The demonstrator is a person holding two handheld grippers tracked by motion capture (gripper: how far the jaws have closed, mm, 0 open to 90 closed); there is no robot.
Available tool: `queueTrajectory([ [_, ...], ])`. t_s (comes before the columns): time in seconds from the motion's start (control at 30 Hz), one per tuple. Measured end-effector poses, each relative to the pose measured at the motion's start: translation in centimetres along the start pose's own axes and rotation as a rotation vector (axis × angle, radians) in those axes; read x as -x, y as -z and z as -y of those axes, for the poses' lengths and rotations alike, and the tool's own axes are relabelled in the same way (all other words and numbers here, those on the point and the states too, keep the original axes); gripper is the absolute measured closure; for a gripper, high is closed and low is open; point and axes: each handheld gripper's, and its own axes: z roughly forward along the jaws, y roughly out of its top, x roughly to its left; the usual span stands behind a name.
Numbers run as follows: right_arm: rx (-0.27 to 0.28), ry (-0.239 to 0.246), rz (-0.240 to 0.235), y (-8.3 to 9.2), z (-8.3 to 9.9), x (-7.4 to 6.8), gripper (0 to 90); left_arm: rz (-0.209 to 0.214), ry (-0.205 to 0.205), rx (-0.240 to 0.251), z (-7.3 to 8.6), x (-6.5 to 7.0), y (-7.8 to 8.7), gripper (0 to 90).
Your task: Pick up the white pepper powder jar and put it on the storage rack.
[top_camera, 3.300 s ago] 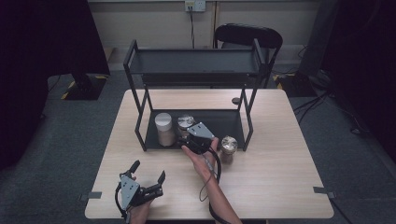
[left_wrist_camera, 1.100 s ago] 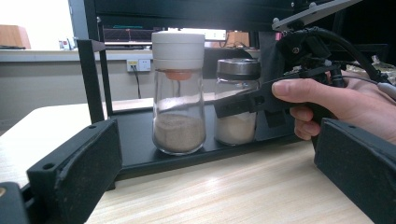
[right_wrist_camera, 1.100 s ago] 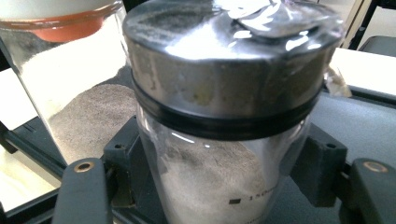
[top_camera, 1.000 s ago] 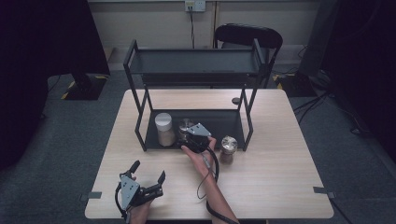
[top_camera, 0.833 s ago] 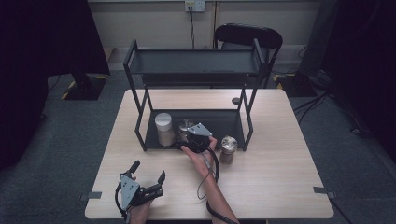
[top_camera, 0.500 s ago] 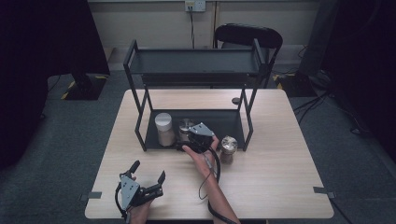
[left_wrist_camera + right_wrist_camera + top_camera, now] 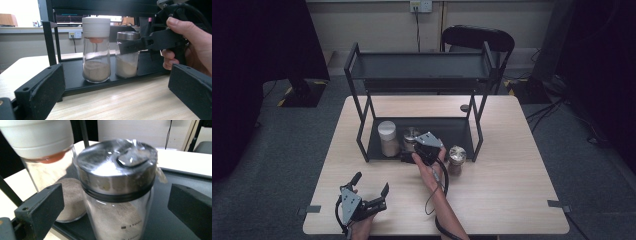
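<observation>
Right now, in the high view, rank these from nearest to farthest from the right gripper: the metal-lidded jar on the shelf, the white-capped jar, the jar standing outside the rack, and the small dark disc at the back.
1. Metal-lidded jar, between the right gripper's jaws.
2. White-capped jar, just to its left on the shelf.
3. Jar outside the rack, to the right on the table.
4. Small dark disc, far back behind the rack.

The second and third are close to call.

Overall light: even overhead light on the bench (image 7: 512, 200); the room around it is dark.
Shadows: soft and faint under the rack (image 7: 422, 75).
Glare: highlights on the steel-lidded jar (image 7: 117, 170).
Focus: the white-capped jar (image 7: 37, 137) is blurred in the right gripper view.
Backlight: bright window behind in the left gripper view.
</observation>
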Motion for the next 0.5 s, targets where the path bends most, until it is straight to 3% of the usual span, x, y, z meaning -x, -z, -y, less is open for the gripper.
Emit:
queueTrajectory([
  [0.5, 0.042, 0.011, -0.001, 1.1, -0.1, -0.3, 0.0, 0.001, 0.002, -0.002, 0.0, 0.0, 0.0, 0.1],
])
